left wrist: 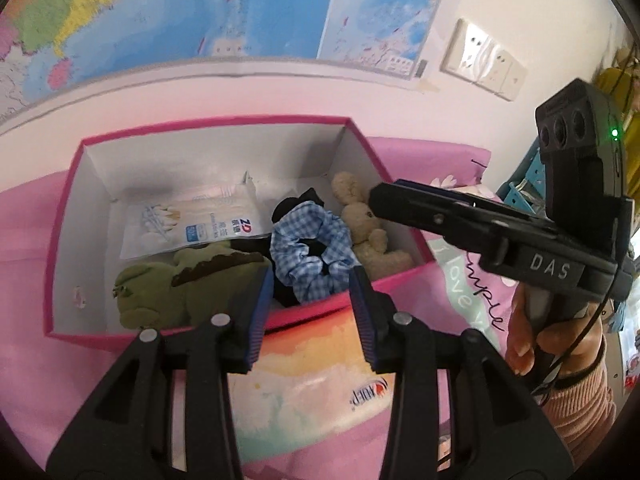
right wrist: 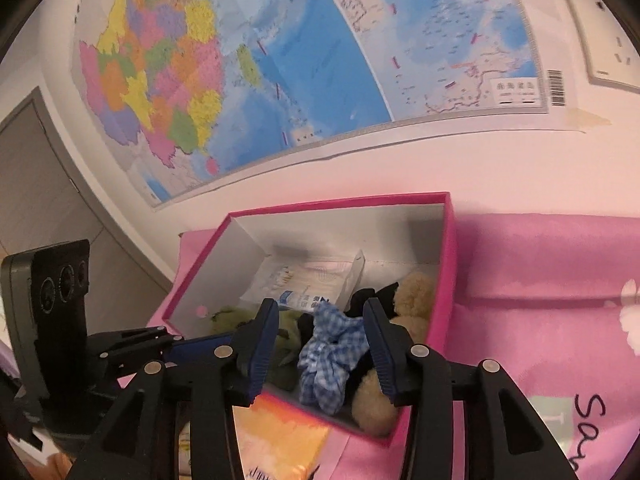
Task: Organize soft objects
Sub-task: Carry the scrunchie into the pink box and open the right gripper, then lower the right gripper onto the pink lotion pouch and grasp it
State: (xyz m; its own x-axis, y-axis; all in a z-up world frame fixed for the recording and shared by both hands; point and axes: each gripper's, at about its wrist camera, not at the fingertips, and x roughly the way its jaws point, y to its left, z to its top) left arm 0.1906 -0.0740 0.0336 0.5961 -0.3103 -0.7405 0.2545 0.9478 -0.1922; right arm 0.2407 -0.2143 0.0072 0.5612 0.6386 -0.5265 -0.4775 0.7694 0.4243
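Observation:
A pink box [left wrist: 64, 240] [right wrist: 450, 280] with white inner walls stands on a pink sheet. In it lie a green plush toy [left wrist: 168, 288] [right wrist: 228, 316], a blue checked scrunchie [left wrist: 308, 248] [right wrist: 328, 356] on a black cloth [left wrist: 296, 204], a beige plush toy [left wrist: 364, 220] [right wrist: 416, 292] and a packet of cotton swabs [left wrist: 192, 224] [right wrist: 316, 280]. My left gripper [left wrist: 310, 308] hovers open at the box's near wall, with nothing between its pads. My right gripper [right wrist: 320, 344] [left wrist: 378, 200] reaches into the box. It is open, with the scrunchie lying loose between its fingers.
The box sits close to a white wall with a large map [right wrist: 280, 80] and a socket plate [left wrist: 480, 60]. The printed pink sheet [right wrist: 540, 300] spreads to the right. A hand in a pink ribbed sleeve [left wrist: 580, 392] holds the right gripper. A grey door [right wrist: 40, 180] is at the left.

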